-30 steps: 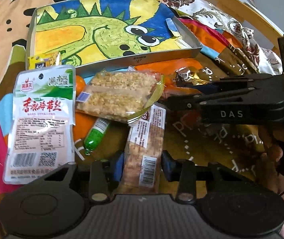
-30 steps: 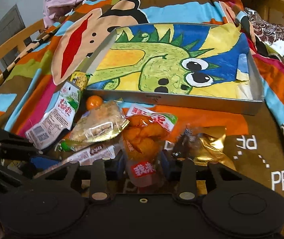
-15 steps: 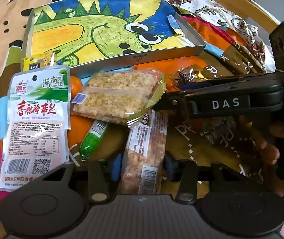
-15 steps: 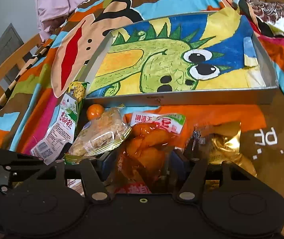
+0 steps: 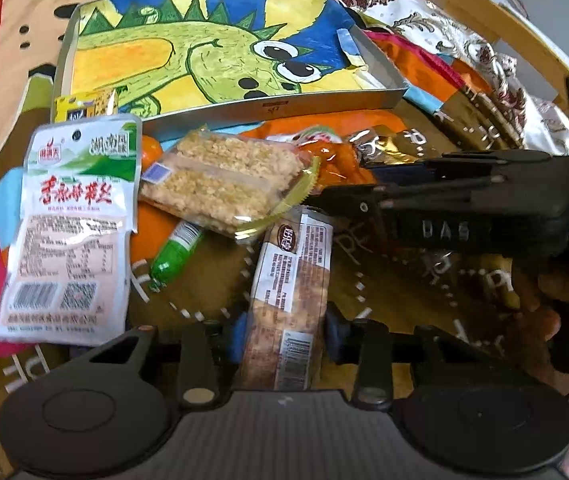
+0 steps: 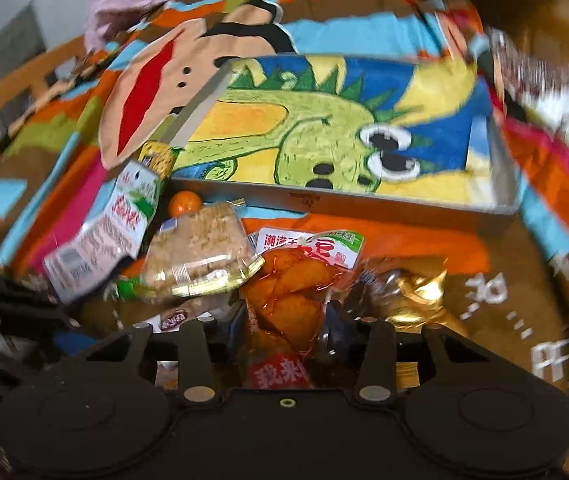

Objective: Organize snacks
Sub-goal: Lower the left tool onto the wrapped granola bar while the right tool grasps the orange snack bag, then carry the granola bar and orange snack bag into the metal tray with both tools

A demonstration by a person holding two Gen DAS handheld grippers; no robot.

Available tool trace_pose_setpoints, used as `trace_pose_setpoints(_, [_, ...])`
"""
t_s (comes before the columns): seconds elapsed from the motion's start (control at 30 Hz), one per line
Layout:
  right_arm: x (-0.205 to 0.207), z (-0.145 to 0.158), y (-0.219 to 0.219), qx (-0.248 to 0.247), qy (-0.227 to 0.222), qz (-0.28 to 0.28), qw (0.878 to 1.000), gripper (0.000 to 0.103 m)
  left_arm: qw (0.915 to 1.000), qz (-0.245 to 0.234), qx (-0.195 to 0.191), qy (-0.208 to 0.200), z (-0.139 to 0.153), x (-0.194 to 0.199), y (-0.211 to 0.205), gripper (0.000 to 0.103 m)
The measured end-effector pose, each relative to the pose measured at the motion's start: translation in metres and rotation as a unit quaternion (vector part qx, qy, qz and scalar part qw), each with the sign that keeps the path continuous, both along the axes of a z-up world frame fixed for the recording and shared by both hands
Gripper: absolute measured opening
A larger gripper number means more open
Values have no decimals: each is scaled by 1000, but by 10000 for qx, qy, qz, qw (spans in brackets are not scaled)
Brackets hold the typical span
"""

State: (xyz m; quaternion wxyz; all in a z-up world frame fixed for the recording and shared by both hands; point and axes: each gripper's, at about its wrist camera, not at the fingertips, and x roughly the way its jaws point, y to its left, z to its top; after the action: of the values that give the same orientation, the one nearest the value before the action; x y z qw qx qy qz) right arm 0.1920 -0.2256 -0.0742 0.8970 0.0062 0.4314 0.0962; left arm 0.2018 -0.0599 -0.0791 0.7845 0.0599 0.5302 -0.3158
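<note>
My left gripper point(image 5: 286, 334) is at the bottom of the left wrist view. Its jaws are closing on a long brown snack bar point(image 5: 290, 280), and both pads press its sides. My right gripper point(image 6: 284, 330) has an orange snack packet point(image 6: 290, 296) between its fingers; its jaws are closing and the pads press on it. From the left wrist view the right gripper point(image 5: 324, 196) reaches in from the right, over the same orange packet point(image 5: 336, 164). A shallow metal tray point(image 5: 268, 110) with a dinosaur picture lies just beyond the pile, its front wall point(image 6: 324, 200) facing me.
On the patterned cloth lie a white-and-green packet point(image 5: 68, 232), a rice-crisp pack point(image 5: 224, 176), a green sausage stick point(image 5: 176, 256), a small orange point(image 5: 152, 148), a gold foil packet point(image 6: 416, 296) and a yellow packet point(image 5: 84, 106). A wooden rail point(image 5: 464, 4) runs behind.
The right gripper's fingers spread around the orange packet, then closed on it again, and its view now blurs with motion. The left gripper has stayed on the snack bar.
</note>
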Motion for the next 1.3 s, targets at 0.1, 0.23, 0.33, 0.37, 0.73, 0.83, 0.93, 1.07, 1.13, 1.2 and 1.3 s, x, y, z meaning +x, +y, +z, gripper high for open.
trace_pose_setpoints(0.1, [-14,9,5,-346,-290,147,9989,44,9995,85,-188,251,3,-4,4,41])
trace_pose_setpoints(0.23, [-22,23,1,-409,-666,88,9969,44,9982,120,-437,387,10,-11,6,41])
trace_pose_setpoints(0.33, [-26,33,-4,-422,-954,-12,9945,45,9973,119,-623,366,18,-15,10,41])
trace_pose_setpoints(0.37, [-27,36,-5,-442,-1037,-51,9936,45,9969,129,-697,354,21,-16,11,41])
trace_pose_setpoints(0.73, [-28,43,-6,-741,-1780,-266,9809,45,9775,1301,-1481,-755,55,-3,43,41])
trace_pose_setpoints(0.83, [-24,40,-1,-906,-1865,-191,9781,45,9720,1582,-1517,-842,54,6,48,41])
trace_pose_setpoints(0.93, [-13,39,3,-1010,-2056,-159,9733,45,9690,1733,-1460,-980,53,19,50,41])
trace_pose_setpoints(1.07, [11,37,7,-1016,-2337,-123,9669,45,9584,1920,-1412,-1571,59,48,42,41])
trace_pose_setpoints(1.13, [28,34,5,-881,-2409,-236,9662,45,9496,2142,-1529,-1705,59,62,41,41])
trace_pose_setpoints(1.2, [44,30,3,-770,-2399,-348,9671,45,9394,2448,-1689,-1703,56,84,39,41])
trace_pose_setpoints(1.3, [69,23,-2,-653,-2371,-510,9679,45,9294,2694,-1792,-1776,50,114,30,41])
